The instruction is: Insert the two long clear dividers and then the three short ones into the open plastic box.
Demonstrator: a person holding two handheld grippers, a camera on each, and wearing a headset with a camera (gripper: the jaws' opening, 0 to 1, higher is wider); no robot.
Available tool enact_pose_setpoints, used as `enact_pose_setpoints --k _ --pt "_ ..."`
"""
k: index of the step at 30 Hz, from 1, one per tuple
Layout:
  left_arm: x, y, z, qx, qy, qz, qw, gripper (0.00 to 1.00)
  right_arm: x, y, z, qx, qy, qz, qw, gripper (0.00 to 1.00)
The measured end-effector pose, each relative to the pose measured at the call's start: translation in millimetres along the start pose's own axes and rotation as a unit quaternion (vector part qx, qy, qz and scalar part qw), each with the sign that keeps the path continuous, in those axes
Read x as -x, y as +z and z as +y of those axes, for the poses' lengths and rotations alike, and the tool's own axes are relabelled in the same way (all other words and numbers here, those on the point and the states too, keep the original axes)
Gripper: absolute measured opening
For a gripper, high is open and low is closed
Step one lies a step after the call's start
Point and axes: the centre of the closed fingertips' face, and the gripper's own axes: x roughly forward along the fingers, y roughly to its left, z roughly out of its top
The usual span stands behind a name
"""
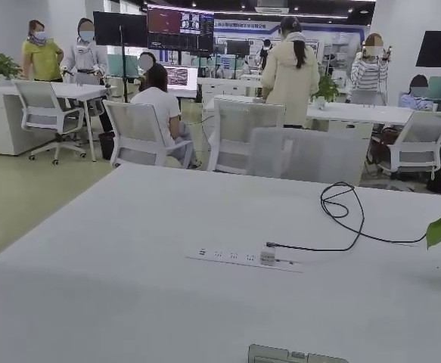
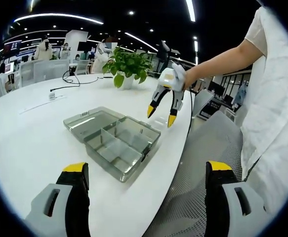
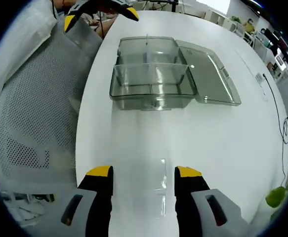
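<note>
Plastic box [image 3: 148, 94] is sitting open near the table's [image 3: 134, 143] edge beside a mesh chair [image 3: 30, 123], its lid [image 3: 208, 74] lying flat alongside and bare tabletop spreading beyond. Clear dividers [image 3: 162, 185] are lying between your right gripper's [image 3: 144, 170] parted jaws. Your left gripper [image 2: 144, 168] is hanging spread wide. Your head view is taking in a power strip [image 1: 239, 257] and cable [image 1: 341, 219].

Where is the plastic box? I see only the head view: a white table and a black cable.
Observer: The left gripper view shows the open box near the table edge, its lid flat beside it.
Operator: Are both grippers open?
Observer: Yes; the left gripper and the right gripper are open, holding nothing.
Operator: Where are the dividers?
Observer: In the right gripper view, clear pieces, likely dividers, lie on the table between its jaws.
</note>
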Motion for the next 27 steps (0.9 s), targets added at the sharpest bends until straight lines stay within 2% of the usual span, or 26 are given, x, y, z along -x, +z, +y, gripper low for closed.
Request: enact_pose_setpoints --k 9,10,15,17,27 --pt "0.6 -2.8 1.4 0.007 0.0 0.003 1.0 1.0 -12.8 -16.0 -1.0 0.036 0.001 0.038 0.9986 0.45" --pt "0.6 -2.6 1.3 0.007 0.0 0.003 1.0 1.0 -11.8 -15.1 -3.8 0.047 -0.006 0.037 0.9982 0.43" --pt "0.5 -2.7 1.6 0.007 -0.001 0.002 1.0 1.0 -10.4 -14.6 -2.6 0.04 -0.005 0.038 0.9985 0.42" --pt "0.2 -3.7 1.4 0.007 -0.002 0.003 1.0 1.0 -9.9 -14.8 -2.5 0.04 -0.006 0.041 0.9983 0.34" --pt "1.8 -3.9 1.9 0.005 -0.002 0.004 1.0 1.0 -9.9 -15.0 -2.5 0.04 -0.008 0.046 0.9981 0.33"
